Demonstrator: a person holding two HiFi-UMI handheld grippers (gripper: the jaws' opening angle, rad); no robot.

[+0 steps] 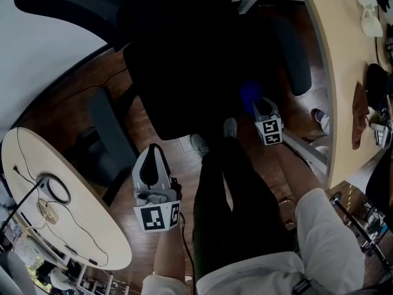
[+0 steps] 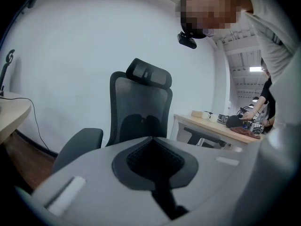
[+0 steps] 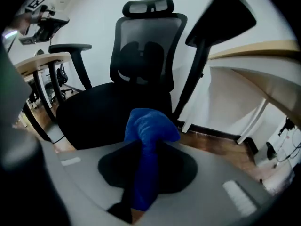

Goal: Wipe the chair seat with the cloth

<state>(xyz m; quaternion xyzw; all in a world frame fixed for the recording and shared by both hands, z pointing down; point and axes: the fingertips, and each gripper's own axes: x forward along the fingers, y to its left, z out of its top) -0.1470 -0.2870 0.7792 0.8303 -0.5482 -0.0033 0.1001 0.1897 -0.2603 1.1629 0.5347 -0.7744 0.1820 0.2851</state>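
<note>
Cloth (image 3: 148, 131): deep blue, fuzzy, bunched into a rounded wad that sticks out past the jaws of your right hand-held gripper (image 1: 263, 106), which is clamped on it. It sits just in front of the black chair seat (image 3: 101, 112); the views don't show whether it touches. Your left hand-held gripper (image 2: 151, 142) has its jaws pressed together on nothing and faces the mesh backrest (image 2: 141, 107).
</note>
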